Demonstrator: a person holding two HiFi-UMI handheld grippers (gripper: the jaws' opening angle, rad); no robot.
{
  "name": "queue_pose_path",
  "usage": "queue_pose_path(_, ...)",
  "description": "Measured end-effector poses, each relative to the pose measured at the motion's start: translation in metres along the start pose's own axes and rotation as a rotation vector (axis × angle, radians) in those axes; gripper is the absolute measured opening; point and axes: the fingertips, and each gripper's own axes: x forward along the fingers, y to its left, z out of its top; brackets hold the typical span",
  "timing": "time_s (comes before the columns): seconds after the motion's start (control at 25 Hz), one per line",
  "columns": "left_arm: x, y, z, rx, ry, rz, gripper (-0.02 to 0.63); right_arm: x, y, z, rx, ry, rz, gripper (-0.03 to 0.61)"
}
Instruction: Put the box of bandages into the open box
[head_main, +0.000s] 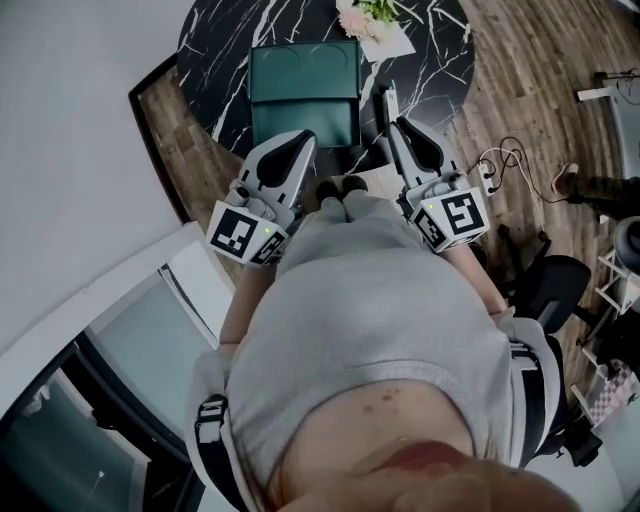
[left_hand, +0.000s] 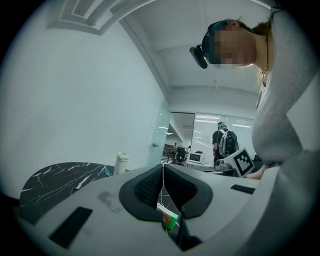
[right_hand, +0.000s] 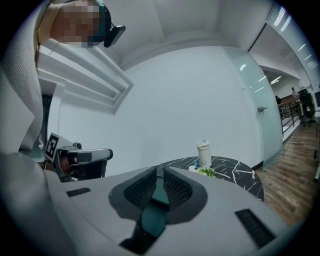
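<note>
Hovering at the near edge of the dark marbled surface (head_main: 225, 45), both claws point toward the top of the head view, where the green box (head_main: 305, 70) sits in the upper middle. The left claw (head_main: 300, 140) is clenched: in its own view the pads meet at the tips (left_hand: 162, 170) with nothing pressed between them. The right claw (head_main: 388, 110) is clenched too and holds nothing. The teal strip in the slit below its tips (right_hand: 160, 170) is the green box (right_hand: 159, 196) seen beyond.

Only the left gripper view shows the bandage box (left_hand: 169, 216). It is a small white-and-green corner in the lower middle of the frame, seen through the gap under the pads, with marble veins behind it. It seems to lie on the surface just under and ahead of that claw, so the left hand is the nearer. Too little shows to give its long axis, and I cannot rule out that it touches the claw's throat.

The green box looks open, with its lid folded toward the top of the frame. Nothing shows inside it, though the claws cover its near edge. As I judge it, the claw must release, drop around the bandage box, then carry it a short way forward.
</note>
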Motion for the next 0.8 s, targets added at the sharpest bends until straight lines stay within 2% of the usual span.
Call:
queue_pose_path(0.08,0.003,-0.001,-0.003,0.000,0.012,-0.002,0.014,-0.001,-0.007,-0.006,0.016,0.009,-0.015,0.088)
queue_pose_path(0.16,0.006,-0.002,-0.007,-0.001,0.024,-0.006,0.014,-0.002,-0.013,-0.013,0.026,0.026,-0.026,0.175)
queue_pose_path(0.8,0.004,0.001,-0.019,-0.004,0.076,0.009,0.014,0.008,-0.044,-0.057,0.042,0.103,-0.134,0.176)
